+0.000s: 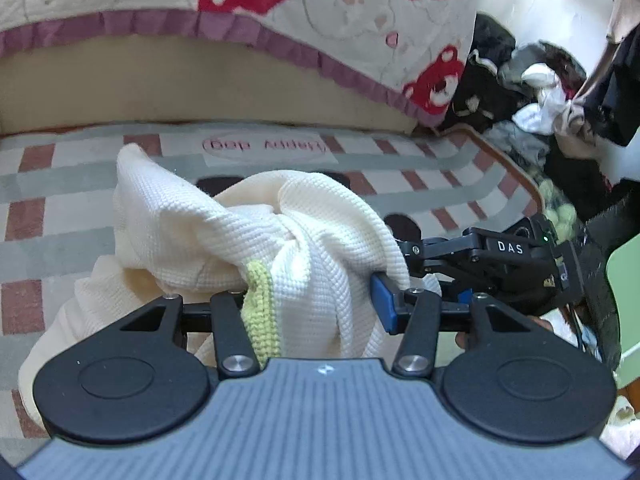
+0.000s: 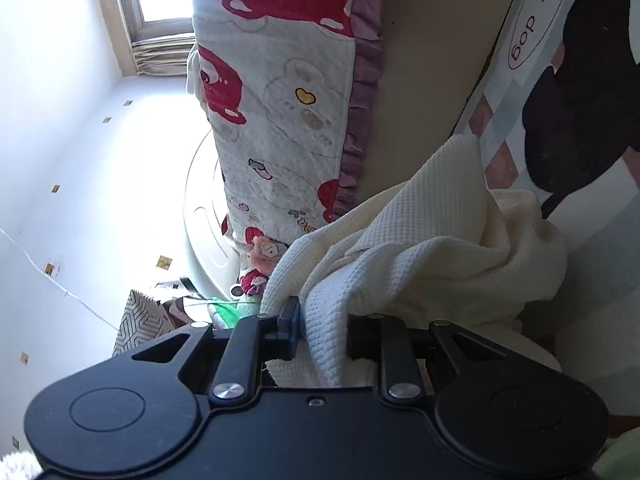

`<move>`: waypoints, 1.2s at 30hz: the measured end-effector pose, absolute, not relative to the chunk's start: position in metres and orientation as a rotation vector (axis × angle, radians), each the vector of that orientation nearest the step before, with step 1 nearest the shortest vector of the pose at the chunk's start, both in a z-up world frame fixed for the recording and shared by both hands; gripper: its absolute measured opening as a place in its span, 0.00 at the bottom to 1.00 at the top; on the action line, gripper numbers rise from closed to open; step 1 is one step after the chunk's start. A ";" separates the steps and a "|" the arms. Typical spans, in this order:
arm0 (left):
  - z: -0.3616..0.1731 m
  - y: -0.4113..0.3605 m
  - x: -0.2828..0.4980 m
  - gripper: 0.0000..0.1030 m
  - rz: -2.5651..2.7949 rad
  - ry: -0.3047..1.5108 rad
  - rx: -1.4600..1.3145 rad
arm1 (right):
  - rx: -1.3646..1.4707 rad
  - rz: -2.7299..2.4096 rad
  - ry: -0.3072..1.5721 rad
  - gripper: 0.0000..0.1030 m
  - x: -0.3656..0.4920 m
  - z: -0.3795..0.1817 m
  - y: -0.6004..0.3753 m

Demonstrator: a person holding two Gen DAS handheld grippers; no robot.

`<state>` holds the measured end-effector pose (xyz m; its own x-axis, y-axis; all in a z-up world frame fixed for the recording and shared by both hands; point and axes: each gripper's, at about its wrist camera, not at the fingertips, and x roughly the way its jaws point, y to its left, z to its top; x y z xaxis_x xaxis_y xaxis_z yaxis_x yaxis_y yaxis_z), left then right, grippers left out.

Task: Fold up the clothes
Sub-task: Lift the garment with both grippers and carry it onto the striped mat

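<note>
Knit garment (image 1: 256, 240), cream and soft, looks light and floppy; left gripper (image 1: 316, 300) and right gripper (image 2: 320, 328) fingers both pinch bunched cloth, so flat hems would grip better.

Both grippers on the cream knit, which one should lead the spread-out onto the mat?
Probably left. The left gripper faces the checked mat, level, with open space ahead. The right gripper is rolled sideways, crowded against the cream knit; better as anchor.

The cream garment (image 1: 240, 232) is waffle-textured knit cloth with a green crocheted trim (image 1: 260, 312). The left gripper (image 1: 316, 308) is matt black plastic with shiny metal rivets (image 1: 236, 362).
</note>
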<state>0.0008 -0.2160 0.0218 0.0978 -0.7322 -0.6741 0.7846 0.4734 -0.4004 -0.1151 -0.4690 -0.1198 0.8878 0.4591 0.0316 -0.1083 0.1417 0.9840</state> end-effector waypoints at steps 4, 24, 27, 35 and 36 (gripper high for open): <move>0.012 -0.222 0.002 0.47 -1.129 0.968 0.057 | 1.417 0.416 0.314 0.26 -0.118 -0.131 -0.476; 0.198 -0.245 0.015 0.48 -1.341 0.343 -0.005 | 0.952 0.493 -0.021 0.24 -0.103 0.094 -0.521; 0.187 -0.260 0.004 0.52 -1.340 0.396 0.036 | 0.845 0.435 -0.044 0.24 -0.129 0.108 -0.519; -0.027 -0.326 0.007 0.61 -1.085 1.004 0.404 | 0.738 -0.156 0.472 0.16 -0.174 -0.053 -0.497; -0.047 -0.329 0.003 0.58 -1.075 1.033 0.430 | 0.761 -0.191 0.521 0.15 -0.176 -0.078 -0.497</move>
